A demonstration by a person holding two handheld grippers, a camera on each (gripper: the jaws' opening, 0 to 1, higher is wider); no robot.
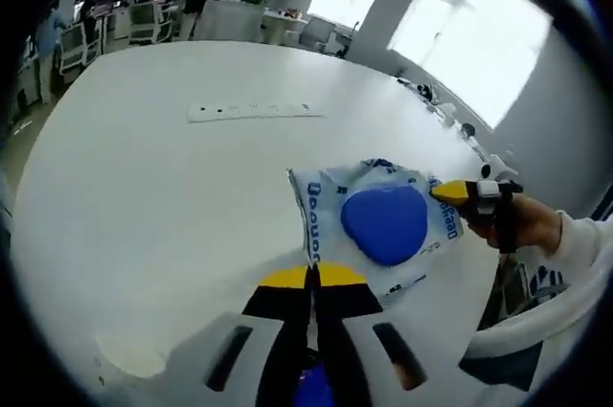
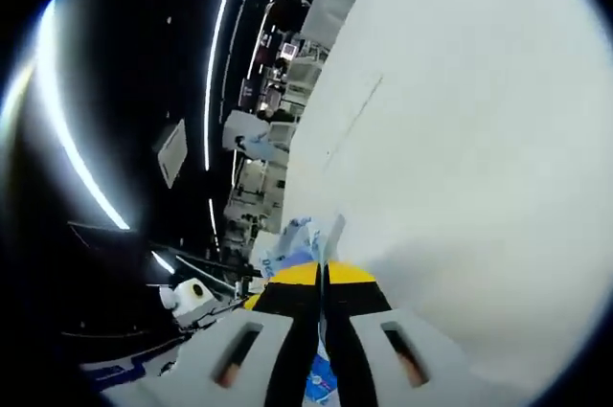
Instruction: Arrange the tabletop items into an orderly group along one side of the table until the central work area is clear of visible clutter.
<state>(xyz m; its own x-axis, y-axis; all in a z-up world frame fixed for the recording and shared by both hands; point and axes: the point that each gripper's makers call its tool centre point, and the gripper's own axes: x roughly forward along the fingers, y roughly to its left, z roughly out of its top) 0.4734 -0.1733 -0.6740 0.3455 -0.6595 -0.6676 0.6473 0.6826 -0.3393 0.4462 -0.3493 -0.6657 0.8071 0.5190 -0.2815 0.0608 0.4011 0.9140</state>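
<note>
1. In the left gripper view, the left gripper (image 1: 313, 276) had its yellow-tipped jaws pressed together with no real gap, pinching the near edge of a clear plastic packet (image 1: 378, 225) with blue lettering and a blue rounded thing inside.
2. The packet sat over the white table (image 1: 163, 196), toward the near right part of it, stretched out between the two tools.
3. The right gripper (image 1: 466, 192) came in from the right of that same view, its yellow tip right on the packet's far edge, with a hand (image 1: 527, 225) and a white sleeve (image 1: 575, 263) behind it.
4. Farther back on the table lay a long white power strip (image 1: 254, 111), well apart from the packet.
5. Over in the right gripper view, which was rolled way over, that tool's own jaws were closed tight on a bit of the same packet (image 2: 305, 235), crumpled plastic poking out above the tips (image 2: 321, 273).
6. Office desks and chairs (image 1: 144, 19) were visible beyond the table's far edge, plus bright windows (image 1: 469, 38) on the right.
</note>
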